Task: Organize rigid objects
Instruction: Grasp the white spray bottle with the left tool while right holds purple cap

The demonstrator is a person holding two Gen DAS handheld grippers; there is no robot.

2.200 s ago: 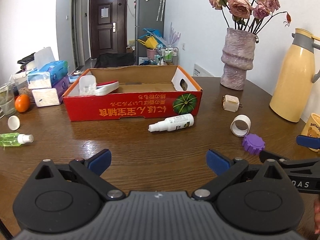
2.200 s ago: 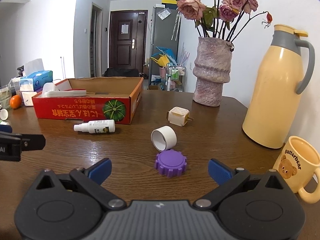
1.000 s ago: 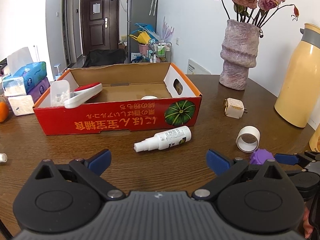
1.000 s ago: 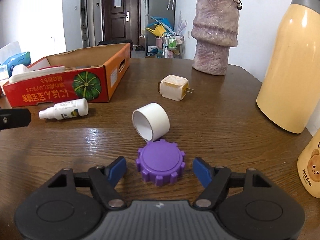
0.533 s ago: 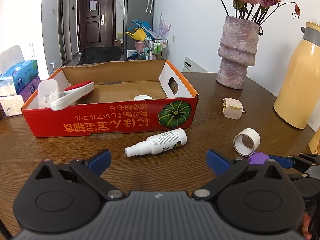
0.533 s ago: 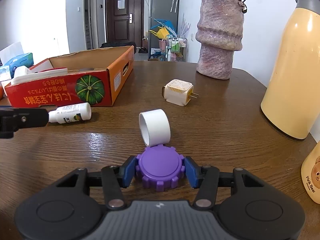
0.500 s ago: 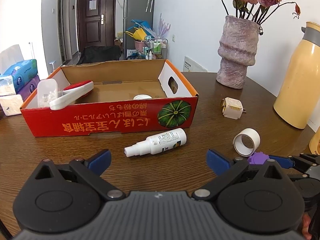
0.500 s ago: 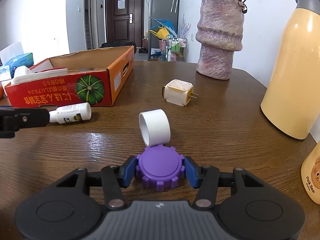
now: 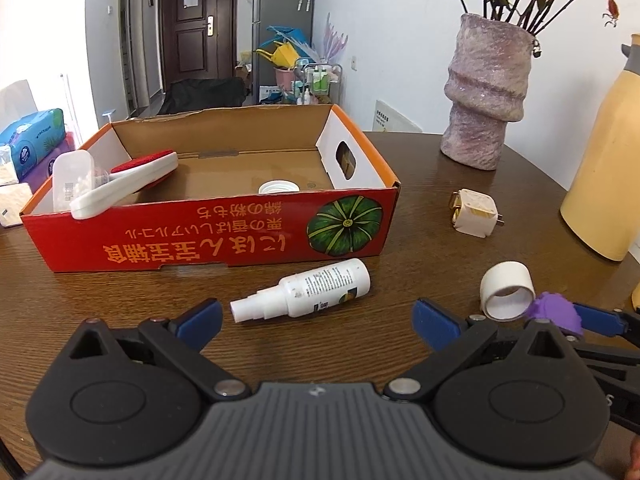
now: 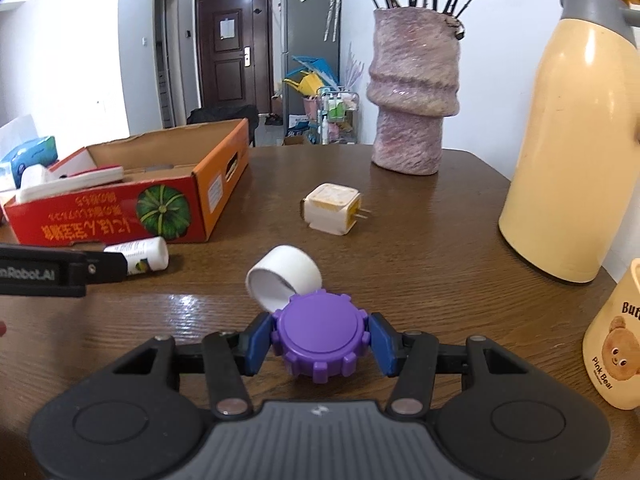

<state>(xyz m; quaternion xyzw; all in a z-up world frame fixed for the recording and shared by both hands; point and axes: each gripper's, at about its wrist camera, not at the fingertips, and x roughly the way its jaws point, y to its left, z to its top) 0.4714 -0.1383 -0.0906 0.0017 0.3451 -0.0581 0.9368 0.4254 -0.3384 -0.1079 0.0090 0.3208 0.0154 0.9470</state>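
My right gripper [image 10: 320, 340] is shut on a purple toothed cap [image 10: 320, 336] and holds it just above the wooden table; the cap also shows in the left wrist view [image 9: 556, 314]. My left gripper [image 9: 316, 316] is open and empty, just short of a white spray bottle [image 9: 312, 288] that lies on its side. A white ring [image 10: 284, 276] lies just beyond the cap. A white plug adapter [image 10: 332, 208] lies further back. The red cardboard box [image 9: 224, 236] holds a lint roller [image 9: 124, 188], a clear case [image 9: 72, 184] and a white lid [image 9: 278, 188].
A pink vase [image 10: 412, 96] with dried roses stands at the back. A yellow thermos [image 10: 580, 140] and a bear mug [image 10: 616, 340] stand at the right. Tissue packs [image 9: 28, 148] lie left of the box.
My right gripper closed on the purple cap and has lifted it slightly. My left gripper moved forward and right, closer to the spray bottle, still open.
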